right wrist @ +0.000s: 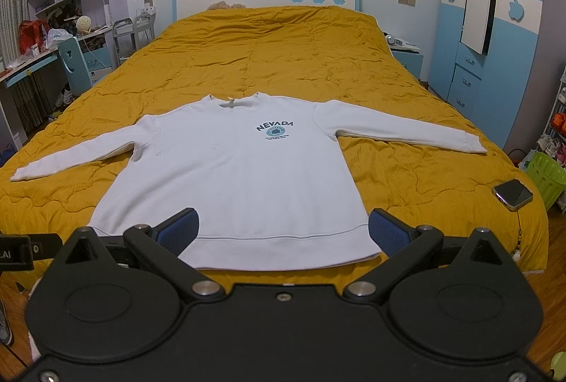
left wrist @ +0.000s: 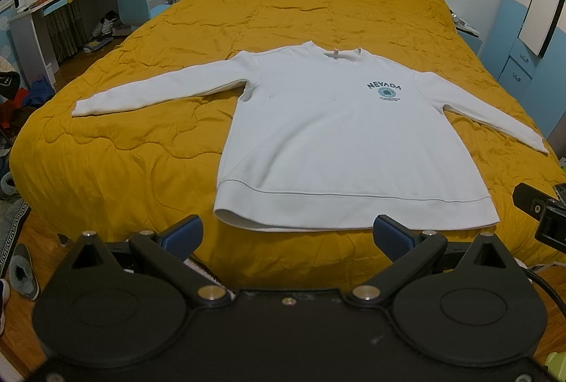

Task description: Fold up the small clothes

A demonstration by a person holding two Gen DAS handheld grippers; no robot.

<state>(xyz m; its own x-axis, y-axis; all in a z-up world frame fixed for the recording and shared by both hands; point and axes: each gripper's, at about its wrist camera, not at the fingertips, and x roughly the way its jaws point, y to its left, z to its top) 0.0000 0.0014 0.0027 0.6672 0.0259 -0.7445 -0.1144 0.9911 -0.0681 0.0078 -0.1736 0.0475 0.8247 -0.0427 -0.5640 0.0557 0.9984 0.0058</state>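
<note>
Closest to each lens is the black gripper body with its blue-padded fingers. Both grippers hang over the foot of the bed with nothing held: the left gripper (left wrist: 288, 237) has its pads spread wide apart, and the right gripper (right wrist: 283, 231) is spread just as wide, its pads framing the hem of the sweatshirt from above without clearly touching it.

Judging by how things lie, folding has not begun. The white sweatshirt (right wrist: 240, 177) is laid out flat and face up on the mustard-yellow quilt (right wrist: 283, 56) of the bed, hem toward the cameras and collar toward the headboard. No sleeve is turned in and no side is doubled over, so every fold is yet to be made.

From left to right: one sleeve (left wrist: 155, 92) stretches out straight to its cuff near the bed's edge; the body lies smooth with only faint creases and a ribbed band along the hem (left wrist: 353, 208); a dark "NEVADA" print (left wrist: 383, 90) sits on the chest; the other sleeve (left wrist: 491, 115) angles out toward the opposite edge. A phone (right wrist: 513, 194) rests on the quilt, well apart from the garment, near the bed's corner.

The cloth looks thick and soft, likely to hold a fold well.
</note>
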